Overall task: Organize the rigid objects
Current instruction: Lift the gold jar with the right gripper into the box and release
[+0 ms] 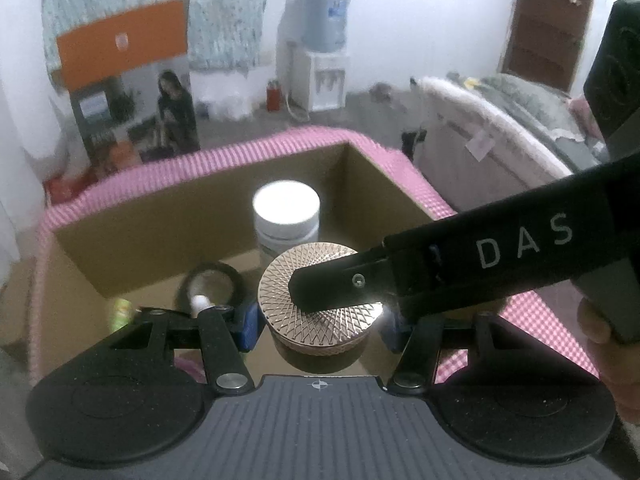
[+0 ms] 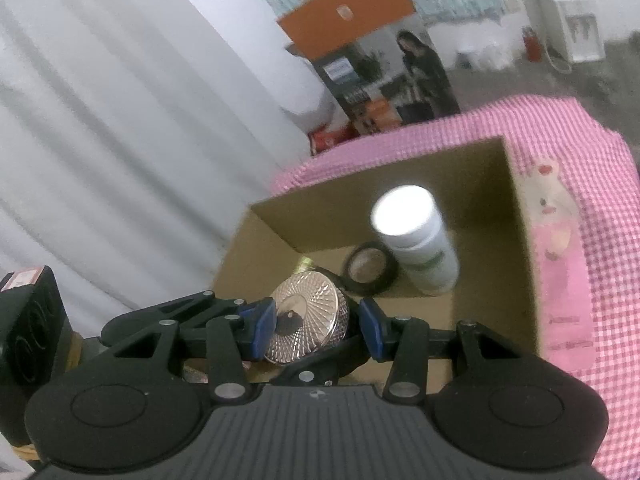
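A round rose-gold jar with a patterned lid (image 1: pixel 316 300) hangs over an open cardboard box (image 1: pixel 160 216). My left gripper (image 1: pixel 320 320) is shut on the jar, its blue pads (image 1: pixel 248 324) at either side. My right gripper (image 2: pixel 316 328) sits around the same jar (image 2: pixel 308 316); its pads (image 2: pixel 262 330) stand beside the jar with a gap showing on the right. One right finger lies across the lid in the left wrist view (image 1: pixel 340 288). Inside the box stand a white-capped bottle (image 1: pixel 286 216) and a black tape roll (image 1: pixel 210 284).
The box (image 2: pixel 520 208) rests on a pink checked cloth (image 2: pixel 600 208). A small green-gold item (image 1: pixel 120 312) lies in the box's left corner. An orange-topped carton (image 1: pixel 128 80), a water dispenser (image 1: pixel 324 60) and bedding (image 1: pixel 500 128) stand beyond.
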Available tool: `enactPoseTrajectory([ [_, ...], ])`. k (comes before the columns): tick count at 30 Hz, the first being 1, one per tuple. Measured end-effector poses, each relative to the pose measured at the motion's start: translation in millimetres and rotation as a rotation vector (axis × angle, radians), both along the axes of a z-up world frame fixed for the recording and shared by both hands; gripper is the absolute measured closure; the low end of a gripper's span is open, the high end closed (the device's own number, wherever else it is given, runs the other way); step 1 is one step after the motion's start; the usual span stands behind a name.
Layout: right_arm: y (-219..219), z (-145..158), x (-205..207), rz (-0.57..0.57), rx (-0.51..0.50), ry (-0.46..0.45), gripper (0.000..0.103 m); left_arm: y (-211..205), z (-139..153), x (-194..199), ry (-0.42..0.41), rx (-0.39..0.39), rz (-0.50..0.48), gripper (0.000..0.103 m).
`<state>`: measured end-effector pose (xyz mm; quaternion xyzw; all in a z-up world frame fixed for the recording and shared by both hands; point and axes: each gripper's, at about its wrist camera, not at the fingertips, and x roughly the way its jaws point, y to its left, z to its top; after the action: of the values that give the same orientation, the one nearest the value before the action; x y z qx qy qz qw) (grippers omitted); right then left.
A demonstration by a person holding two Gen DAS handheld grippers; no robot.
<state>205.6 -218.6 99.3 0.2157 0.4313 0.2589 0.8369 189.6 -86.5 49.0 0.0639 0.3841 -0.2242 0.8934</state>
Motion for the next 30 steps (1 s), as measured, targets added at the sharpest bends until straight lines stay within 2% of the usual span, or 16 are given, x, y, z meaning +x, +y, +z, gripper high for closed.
enactPoseTrajectory([
  [9, -11.8, -27.6, 36.1, 0.039, -0.052, 0.125, 0.054, -14.2, -22.5, 19.7, 0.118, 0.026, 0.015, 0.047],
  [24, 18.4, -47.2, 65.5, 0.16, -0.187, 0.2, 0.054, -5.2, -39.7, 44.9, 0.297, 0.008, 0.093, 0.046],
  [30, 28.9, -53.3, 73.0, 0.192, -0.223, 0.222, 0.054, -7.0, -42.4, 45.9, 0.323, 0.015, 0.088, 0.044],
])
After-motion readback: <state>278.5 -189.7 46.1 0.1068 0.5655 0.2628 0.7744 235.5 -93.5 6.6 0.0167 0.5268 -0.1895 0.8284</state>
